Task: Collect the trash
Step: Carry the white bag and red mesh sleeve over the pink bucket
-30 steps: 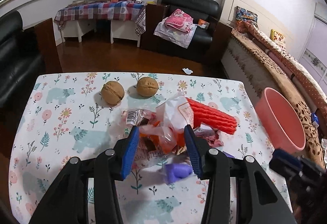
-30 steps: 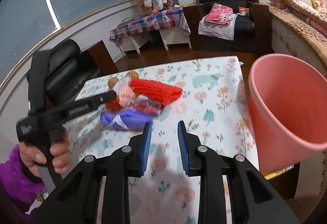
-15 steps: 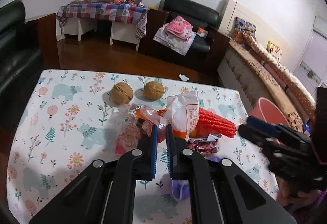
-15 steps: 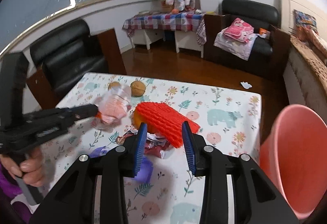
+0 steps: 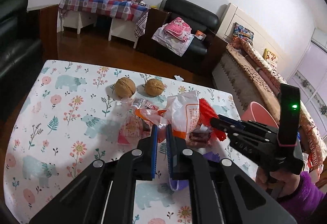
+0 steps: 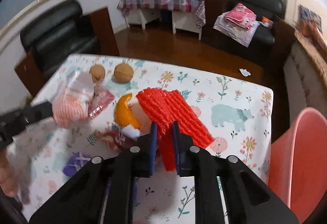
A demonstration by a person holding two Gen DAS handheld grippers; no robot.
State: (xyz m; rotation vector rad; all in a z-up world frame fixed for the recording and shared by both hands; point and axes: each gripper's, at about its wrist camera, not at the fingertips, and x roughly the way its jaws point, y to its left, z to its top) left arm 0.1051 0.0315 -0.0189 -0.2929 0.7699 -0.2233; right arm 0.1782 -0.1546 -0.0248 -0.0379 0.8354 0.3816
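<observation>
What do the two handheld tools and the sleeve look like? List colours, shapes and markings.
Both tools are matte black plastic with two angular fingers, silver round pivot bolts and ribbed blue pads. The left tool and the right tool look alike from their own cameras. Seen from the left wrist view, the right tool has a pistol-style body, faint embossed lettering and a green light. The sleeve is fuzzy purple.

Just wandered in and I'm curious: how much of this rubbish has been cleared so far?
Nothing shows as binned yet; the pink bin's inside is hidden. In hand: the left hand-held gripper pinches a plastic wrapper, and the right hand-held gripper is closing on the red foam net. Left on the table: orange peel, a purple scrap, other wrappers.
</observation>
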